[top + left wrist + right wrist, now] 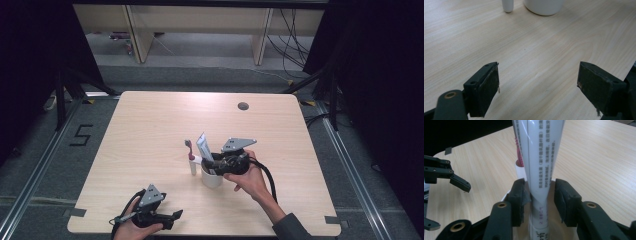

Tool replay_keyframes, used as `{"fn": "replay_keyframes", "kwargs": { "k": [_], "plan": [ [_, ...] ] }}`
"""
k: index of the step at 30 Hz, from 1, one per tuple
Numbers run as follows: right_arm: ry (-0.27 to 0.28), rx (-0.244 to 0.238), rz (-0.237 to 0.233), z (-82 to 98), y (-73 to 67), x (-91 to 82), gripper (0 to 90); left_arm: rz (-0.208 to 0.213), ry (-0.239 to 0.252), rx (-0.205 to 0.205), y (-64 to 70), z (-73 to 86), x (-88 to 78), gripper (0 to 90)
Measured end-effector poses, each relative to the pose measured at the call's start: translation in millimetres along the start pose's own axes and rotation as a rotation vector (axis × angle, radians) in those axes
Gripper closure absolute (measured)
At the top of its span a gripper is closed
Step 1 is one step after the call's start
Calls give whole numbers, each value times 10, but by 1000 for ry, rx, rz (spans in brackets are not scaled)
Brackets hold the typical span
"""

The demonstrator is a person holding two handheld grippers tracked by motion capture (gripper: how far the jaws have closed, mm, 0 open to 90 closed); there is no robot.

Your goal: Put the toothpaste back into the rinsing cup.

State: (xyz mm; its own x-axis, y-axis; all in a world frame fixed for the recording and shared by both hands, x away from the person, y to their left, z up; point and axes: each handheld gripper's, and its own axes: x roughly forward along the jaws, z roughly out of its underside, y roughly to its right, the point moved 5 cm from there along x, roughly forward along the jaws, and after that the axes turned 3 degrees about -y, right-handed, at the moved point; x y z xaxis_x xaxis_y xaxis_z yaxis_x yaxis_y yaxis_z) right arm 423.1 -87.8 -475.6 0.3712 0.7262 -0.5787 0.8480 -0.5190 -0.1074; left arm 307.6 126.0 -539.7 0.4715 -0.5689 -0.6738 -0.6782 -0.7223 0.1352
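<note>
A white cup [211, 179] stands on the wooden table [150, 130], a little right of its middle. A white toothpaste tube [204, 146] stands in it, narrow end down. My right gripper [213, 163] straddles the tube [541, 157] just above the rim; the left pad touches it and a small gap shows at the right pad. A toothbrush [191, 157] with a pink head stands upright just left of the cup, its white foot [507, 5] on the table. My left gripper [172, 218] rests open near the front edge, jaws [539, 82] wide apart over bare wood, facing the cup [544, 6].
A round cable hole [243, 106] sits near the table's far edge. The right gripper's black cable [267, 175] loops over the table beside the person's hand. Beyond the table are grey floor, black stands and wooden furniture legs.
</note>
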Motion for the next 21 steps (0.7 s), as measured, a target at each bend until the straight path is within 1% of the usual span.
{"fn": "replay_keyframes", "kwargs": {
  "k": [1,2,3,4,5,6,7,8,9,10,11,12,13,14,15,16,17,18,19,20,21],
  "plan": [
    [6,12,-17,-2,-10,7,589,1,-1,1,1,4,1,173],
    [5,-5,-26,-5,-1,3,585,4,-7,4,3,10,-1,174],
    [9,10,-16,-6,-4,-11,581,4,-10,4,4,10,-4,174],
    [6,2,2,-9,8,-31,575,4,-4,-1,6,3,-1,173],
    [20,14,-10,-16,-1,-24,564,-1,-2,0,1,-1,2,174],
    [16,7,2,-21,14,-52,559,0,0,0,3,0,4,173],
    [18,16,5,-23,13,-59,554,3,-2,2,6,5,0,174],
    [19,10,8,-30,27,-76,549,3,-1,2,5,7,-1,173],
    [33,6,15,-39,34,-84,547,3,-4,3,1,6,-3,174],
    [19,43,1,-33,12,-102,545,-2,0,2,-6,0,0,174],
    [26,30,0,-39,23,-111,539,-1,-1,3,-8,-3,-3,174],
    [37,17,9,-47,39,-125,532,0,-4,4,-6,-1,-7,174],
    [38,18,7,-48,42,-136,527,-1,-3,2,-1,3,-11,174],
    [39,34,3,-49,34,-140,518,5,5,-2,4,3,-5,174],
    [36,37,6,-51,38,-164,509,8,4,-1,2,-1,-5,173],
    [48,34,18,-57,48,-178,504,3,3,-1,-4,-4,-3,174],
    [52,28,15,-62,59,-194,493,-1,-4,3,-11,-3,-6,173],
    [58,40,18,-64,60,-204,480,-2,-5,4,-6,0,-12,174],
    [51,33,13,-62,69,-223,473,2,-2,4,-3,1,-14,174],
    [58,56,4,-61,58,-235,468,8,0,1,1,-1,-16,174],
    [55,66,2,-58,60,-257,466,6,0,1,-4,-4,-18,174]
  ]
}}
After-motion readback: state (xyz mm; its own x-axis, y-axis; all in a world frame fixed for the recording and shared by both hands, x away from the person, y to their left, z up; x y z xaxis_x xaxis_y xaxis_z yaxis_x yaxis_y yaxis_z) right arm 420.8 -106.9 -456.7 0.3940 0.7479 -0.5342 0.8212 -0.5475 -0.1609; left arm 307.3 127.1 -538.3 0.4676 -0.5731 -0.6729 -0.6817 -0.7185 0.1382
